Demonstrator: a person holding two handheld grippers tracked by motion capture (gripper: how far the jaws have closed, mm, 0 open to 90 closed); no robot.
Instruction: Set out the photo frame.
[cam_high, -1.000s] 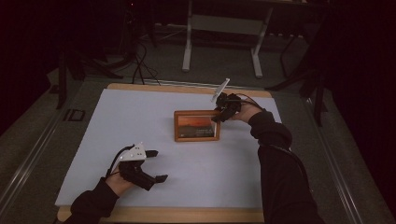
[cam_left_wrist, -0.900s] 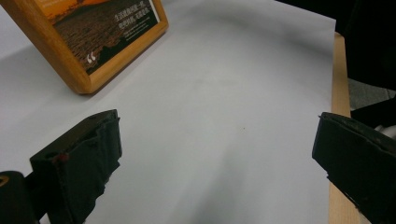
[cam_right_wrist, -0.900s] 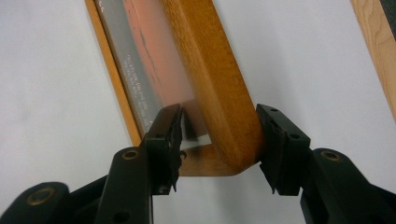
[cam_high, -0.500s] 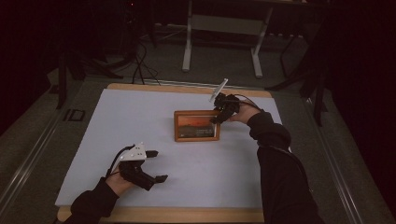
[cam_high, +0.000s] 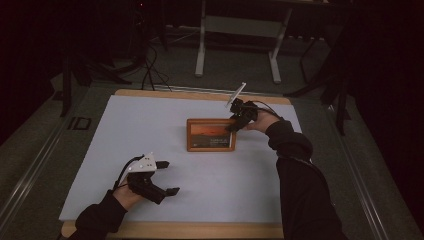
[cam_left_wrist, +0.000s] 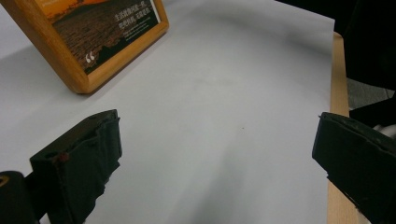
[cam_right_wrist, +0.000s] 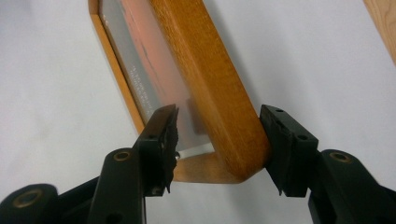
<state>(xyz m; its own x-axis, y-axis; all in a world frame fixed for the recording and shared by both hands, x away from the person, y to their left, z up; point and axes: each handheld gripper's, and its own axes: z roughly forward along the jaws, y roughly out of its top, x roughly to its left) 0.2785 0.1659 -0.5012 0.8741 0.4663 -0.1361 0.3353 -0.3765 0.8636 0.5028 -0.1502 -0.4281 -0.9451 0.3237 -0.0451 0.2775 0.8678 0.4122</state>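
A wooden picture frame (cam_high: 211, 135) holding an orange landscape print lies near the middle of a white-covered table (cam_high: 150, 120). The right gripper (cam_right_wrist: 219, 140) has its jaws on either side of the frame's corner; one jaw touches the outer wooden edge, the other sits over the glass, apparently not quite clamped. The left gripper (cam_high: 167, 177) rests near the table's front edge, well apart from the frame, jaws spread wide and empty.
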